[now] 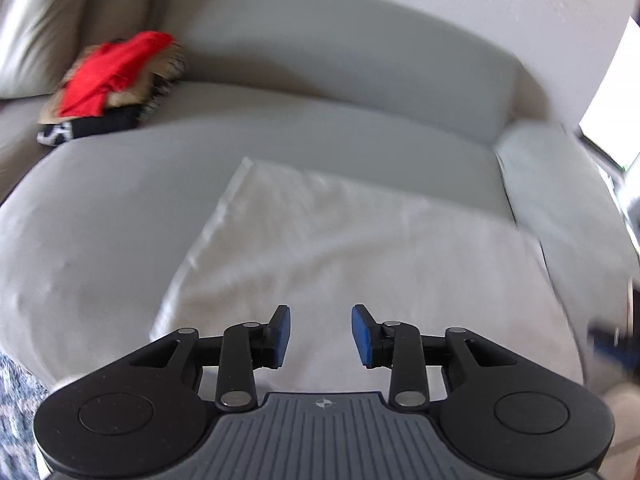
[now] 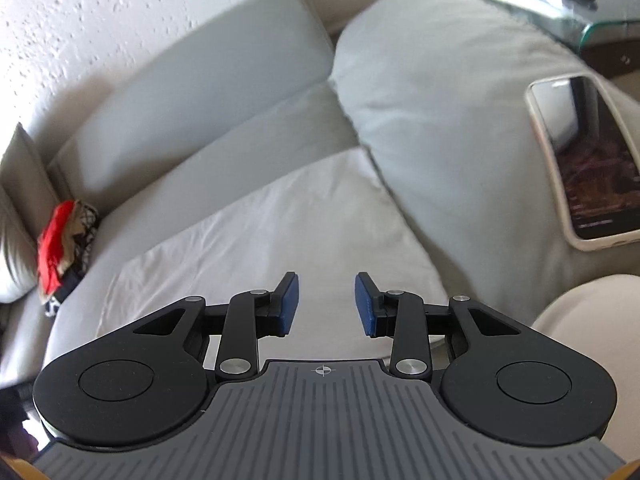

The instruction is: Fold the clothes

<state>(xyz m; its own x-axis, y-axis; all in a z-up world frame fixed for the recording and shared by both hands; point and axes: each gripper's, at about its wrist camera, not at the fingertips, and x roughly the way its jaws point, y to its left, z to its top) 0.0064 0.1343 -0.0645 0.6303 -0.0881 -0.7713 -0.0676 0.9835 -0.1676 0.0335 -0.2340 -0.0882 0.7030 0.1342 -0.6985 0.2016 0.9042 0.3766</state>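
A white garment (image 1: 320,248) lies folded flat as a rectangle on the grey sofa seat (image 1: 104,220). The right wrist view shows the same white garment (image 2: 272,224) stretching from the seat's middle toward the armrest. My left gripper (image 1: 321,334) hovers over the garment's near edge, its blue pads apart and nothing between them. My right gripper (image 2: 327,303) also hangs above the near part of the cloth, open and empty. At the far right of the left wrist view a blurred dark blue shape (image 1: 612,344) shows, likely the other gripper.
A pile of clothes with a red piece on top (image 1: 112,84) sits at the sofa's far left corner, also seen as the red pile (image 2: 64,236). A phone (image 2: 588,160) lies on the padded grey armrest (image 2: 440,100). A glass table (image 2: 600,28) stands beyond.
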